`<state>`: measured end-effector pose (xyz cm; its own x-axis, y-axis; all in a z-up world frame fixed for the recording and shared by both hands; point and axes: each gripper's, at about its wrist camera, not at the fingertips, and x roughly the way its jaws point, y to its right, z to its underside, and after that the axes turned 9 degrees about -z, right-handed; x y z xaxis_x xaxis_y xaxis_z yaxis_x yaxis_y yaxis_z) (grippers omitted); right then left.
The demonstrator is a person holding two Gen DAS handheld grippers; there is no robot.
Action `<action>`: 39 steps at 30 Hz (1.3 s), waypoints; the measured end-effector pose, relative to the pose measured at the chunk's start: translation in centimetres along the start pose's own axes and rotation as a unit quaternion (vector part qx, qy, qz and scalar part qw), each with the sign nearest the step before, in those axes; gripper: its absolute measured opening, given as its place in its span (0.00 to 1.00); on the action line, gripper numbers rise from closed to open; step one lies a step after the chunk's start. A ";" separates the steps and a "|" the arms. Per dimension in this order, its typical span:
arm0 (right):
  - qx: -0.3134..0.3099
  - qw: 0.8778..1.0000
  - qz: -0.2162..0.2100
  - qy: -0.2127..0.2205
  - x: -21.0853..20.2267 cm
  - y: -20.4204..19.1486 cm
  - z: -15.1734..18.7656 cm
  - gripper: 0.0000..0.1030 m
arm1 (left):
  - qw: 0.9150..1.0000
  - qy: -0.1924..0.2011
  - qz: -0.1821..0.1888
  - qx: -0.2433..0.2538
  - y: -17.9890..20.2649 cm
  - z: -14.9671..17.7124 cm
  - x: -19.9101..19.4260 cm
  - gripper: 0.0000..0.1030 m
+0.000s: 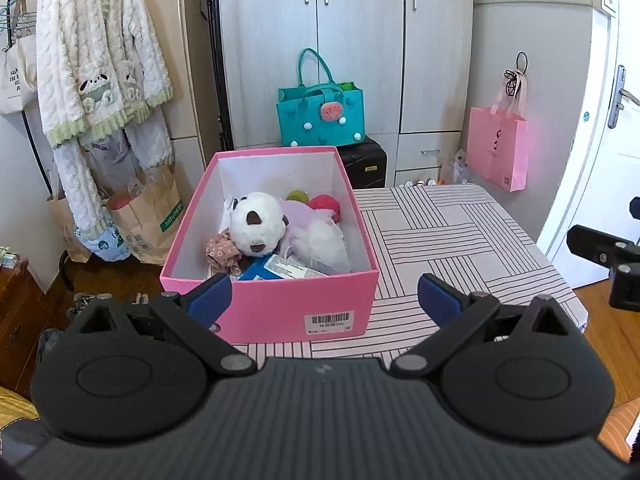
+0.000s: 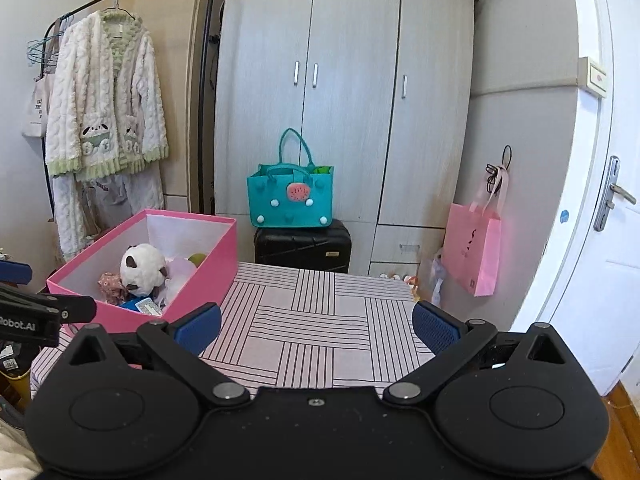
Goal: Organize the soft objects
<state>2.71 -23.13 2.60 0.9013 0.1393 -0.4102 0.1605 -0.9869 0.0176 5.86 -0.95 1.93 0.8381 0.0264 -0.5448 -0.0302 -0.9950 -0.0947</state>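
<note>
A pink box (image 1: 276, 308) stands on the left of the striped table (image 1: 460, 240). In it lie a white panda plush (image 1: 256, 224), a floral fabric piece (image 1: 222, 250), a red ball (image 1: 325, 204), a green ball (image 1: 298, 197) and a blue packet (image 1: 264, 270). My left gripper (image 1: 324, 298) is open and empty just in front of the box. The box (image 2: 200, 280) and panda (image 2: 142, 266) show at the left of the right wrist view. My right gripper (image 2: 316, 326) is open and empty over the table (image 2: 320, 320).
A teal bag (image 1: 320, 116) sits on a black suitcase (image 1: 366, 162) behind the table, in front of a wardrobe (image 1: 360, 40). A pink bag (image 1: 500, 146) hangs at right. A clothes rack with a fluffy robe (image 1: 96, 64) and paper bags (image 1: 148, 216) stand at left.
</note>
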 end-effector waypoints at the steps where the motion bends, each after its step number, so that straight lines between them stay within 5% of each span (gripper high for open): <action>1: -0.003 1.000 -0.001 0.003 -0.1 -0.1 0.1 1.00 | 1.000 0.000 -0.001 0.001 0.1 0.1 0.0 0.98; 11: 0.001 1.000 -0.011 0.012 -0.5 -0.6 1.2 1.00 | 0.999 0.026 -0.038 -0.011 0.3 0.7 -0.6 0.98; 39: 0.030 0.999 0.001 0.009 -0.5 0.5 2.2 1.00 | 0.999 0.029 -0.018 -0.009 1.6 1.5 -1.2 1.00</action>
<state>1.42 -23.91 0.77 0.9085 0.1376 -0.3946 0.1339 -0.9903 -0.0371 3.94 -2.41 1.17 0.8691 0.0564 -0.4914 0.0095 -0.9952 -0.0974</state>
